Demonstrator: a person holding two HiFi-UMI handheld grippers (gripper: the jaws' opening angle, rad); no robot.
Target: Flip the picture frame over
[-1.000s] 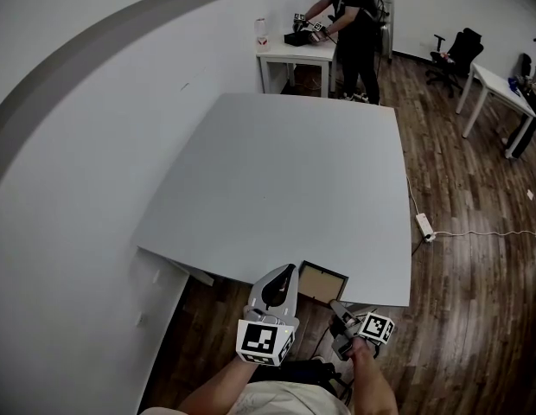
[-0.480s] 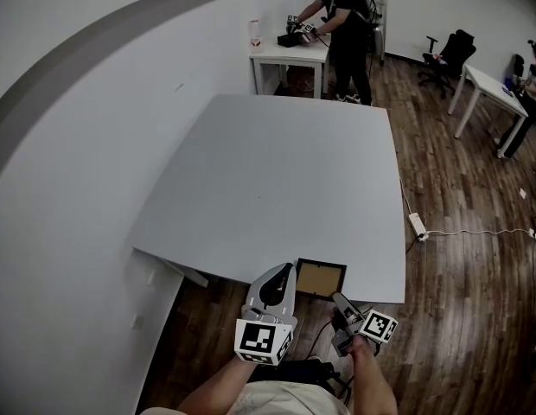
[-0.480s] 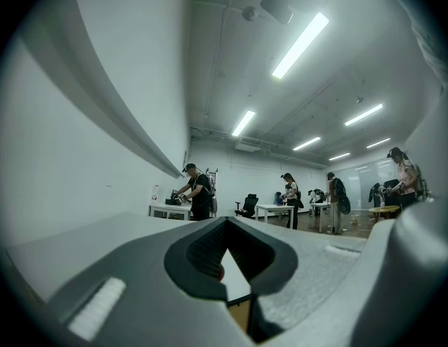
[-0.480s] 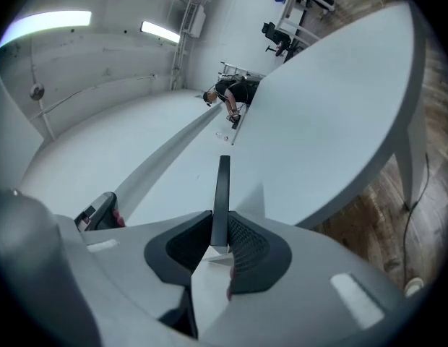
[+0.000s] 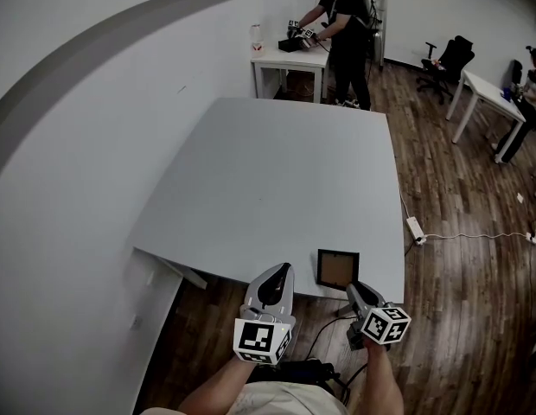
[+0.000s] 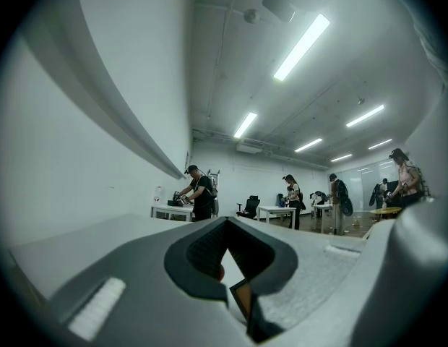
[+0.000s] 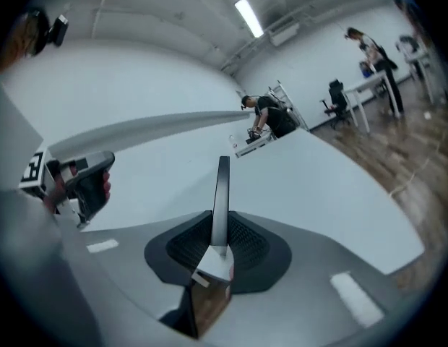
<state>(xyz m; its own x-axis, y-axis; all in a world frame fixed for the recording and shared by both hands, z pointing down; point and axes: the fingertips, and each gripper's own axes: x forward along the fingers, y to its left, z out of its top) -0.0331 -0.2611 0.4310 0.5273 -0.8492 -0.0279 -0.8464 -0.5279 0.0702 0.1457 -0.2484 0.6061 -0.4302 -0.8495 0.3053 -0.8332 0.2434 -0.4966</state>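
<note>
Head view: a grey tabletop [image 5: 277, 180] stands on a wood floor [image 5: 458, 301], with both tools at its near edge.
Picture frame: the picture frame [image 5: 337, 269] shows over the tabletop's near edge, towards the right corner. It has a dark border round a brown panel that is turned up to the camera. Whether it touches the tabletop cannot be told.
Right tool: the right tool [image 5: 351, 287] reaches in from below and grips the frame by its near edge. Its marker cube is tilted.
Right gripper view: the frame [image 7: 222, 194] stands edge-on as a thin upright strip, clamped between the pads of the right tool [image 7: 221, 219]. The jaws have just been closing on it.
Left tool: the left tool [image 5: 283, 269] sits just left of the frame, apart from it, pointing across the tabletop.
Left gripper view: the jaws of the left tool [image 6: 224, 230] are clenched together with nothing between them. A corner of the frame [image 6: 241, 298] shows low down through the gap.
Background: a person [image 5: 341, 15] stands bent over a small white table [image 5: 290, 54] by the wall. An office chair [image 5: 454, 54] stands further right, and a power strip [image 5: 415, 227] lies on the floor beside the tabletop.
</note>
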